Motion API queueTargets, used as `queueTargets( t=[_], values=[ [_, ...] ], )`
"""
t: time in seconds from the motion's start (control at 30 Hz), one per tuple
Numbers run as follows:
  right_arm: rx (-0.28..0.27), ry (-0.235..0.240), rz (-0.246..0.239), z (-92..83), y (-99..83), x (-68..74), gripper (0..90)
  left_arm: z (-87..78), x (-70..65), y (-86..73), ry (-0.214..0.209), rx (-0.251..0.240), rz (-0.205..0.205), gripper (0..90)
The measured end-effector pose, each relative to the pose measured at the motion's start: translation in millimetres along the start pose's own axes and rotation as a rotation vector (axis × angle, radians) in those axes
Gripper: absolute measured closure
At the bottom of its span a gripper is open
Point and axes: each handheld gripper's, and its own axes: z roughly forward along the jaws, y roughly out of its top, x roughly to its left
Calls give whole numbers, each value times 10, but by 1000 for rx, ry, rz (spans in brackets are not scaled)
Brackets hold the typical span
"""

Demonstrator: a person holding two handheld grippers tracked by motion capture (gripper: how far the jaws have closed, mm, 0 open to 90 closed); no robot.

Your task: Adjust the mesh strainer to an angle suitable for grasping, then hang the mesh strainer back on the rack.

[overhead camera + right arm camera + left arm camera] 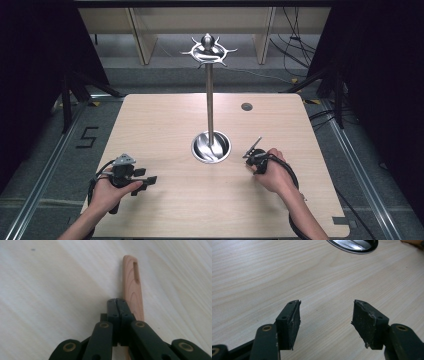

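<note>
While otherwise bare, steel bowl base [211,148] around upright pole [209,100].

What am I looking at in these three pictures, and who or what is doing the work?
A person sits at a wooden table with a hand-held two-jaw gripper in each hand. The high view looks down from above; the other two pictures come from cameras riding on each gripper. On the table stands a tall metal stand with hooks on top and a round dish-shaped base. The left gripper is open over bare wood with nothing between its jaws. The right gripper is shut and seems to carry a wooden handle with a slot near its end; exactly how it grips is hidden.
</note>
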Motion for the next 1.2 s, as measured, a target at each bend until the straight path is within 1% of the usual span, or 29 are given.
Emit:
queueTargets(
  t=[0.03, 0.07, 0.1, 0.17, 0.2, 0.23, 0.27, 0.3, 0.33, 0.37, 0.43, 0.47, 0.5, 0.53, 0.57, 0.6, 0.7, 0.73, 0.77, 0.8, 0.83, 0.87, 0.9, 0.93, 0.97, 1.0, 1.07, 1.1, 1.2],
  values=[
    [4, -6, 8, 8, -4, -43, 900, -1, -3, 1, -1, 0, -1, 382],
    [7, -20, 53, 20, -22, -128, 900, 0, -4, 2, -1, 1, 2, 382],
    [1, -20, 71, 22, -32, -156, 900, 12, -17, 0, 10, -3, -8, 382],
    [-12, -28, 82, 18, -49, -208, 900, 20, -8, 0, -2, 3, -1, 382],
    [-26, -35, 106, 13, -69, -242, 900, 26, -12, 3, -3, 8, -2, 382],
    [-30, -36, 155, -24, -109, -303, 895, 31, -24, 6, 4, 4, -4, 382],
    [-53, -47, 159, -28, -136, -330, 884, 34, -22, 9, -6, 4, -1, 382],
    [-53, -47, 159, -28, -136, -330, 884, 31, -26, 15, -8, 11, -2, 382],
    [-78, 12, 147, -74, -185, -346, 834, 36, -34, 19, -4, 2, -2, 382],
    [-87, 34, 147, -114, -219, -345, 823, 34, -30, 38, -19, 0, -3, 382],
    [-86, 25, 130, -136, -254, -355, 820, 35, -26, 48, -16, -2, -2, 381],
    [-119, 26, 154, -252, -360, -357, 775, 47, -16, 47, -19, -6, -10, 381],
    [-119, 26, 154, -252, -360, -357, 775, 58, -7, 42, -24, -10, -15, 381],
    [-116, 35, 173, -319, -441, -390, 729, 64, -3, 33, -25, -8, -24, 381],
    [-116, 35, 173, -319, -441, -390, 729, 65, 13, 21, -14, 1, -21, 381],
    [-103, 50, 194, -386, -517, -427, 696, 59, 22, 11, -19, 3, -14, 383],
    [-91, 37, 194, -410, -584, -457, 672, 22, 28, -4, -7, 0, -13, 384],
    [-84, 48, 183, -424, -601, -474, 653, 8, 16, -4, 4, -2, -20, 384],
    [-92, 42, 168, -428, -619, -481, 638, -4, 26, -5, -5, 0, -13, 384],
    [-71, 43, 181, -439, -627, -475, 616, -11, 20, -11, 1, -1, -16, 383],
    [-61, 16, 139, -425, -637, -492, 591, -12, 15, -20, 3, -1, -17, 383],
    [-52, 23, 125, -427, -636, -488, 577, -18, 7, -29, 16, 6, -15, 383],
    [-34, 13, 132, -422, -615, -464, 555, -19, 13, -36, 16, 12, -13, 383],
    [-24, 7, 115, -410, -605, -464, 544, -12, 25, -37, 2, 12, -11, 383],
    [-11, 14, 120, -391, -595, -445, 535, -10, 25, -33, 5, 11, -12, 383],
    [-3, 11, 98, -378, -587, -448, 538, -7, 27, -18, 5, 8, -15, 383],
    [-7, 14, 91, -376, -581, -445, 554, 2, 23, -13, 4, 2, -18, 383],
    [-10, 1, 71, -378, -576, -446, 583, 9, 23, -13, 5, 9, -13, 383],
    [1, 2, 62, -384, -580, -420, 573, 8, 24, -24, 2, 13, -10, 383]
  ],
)
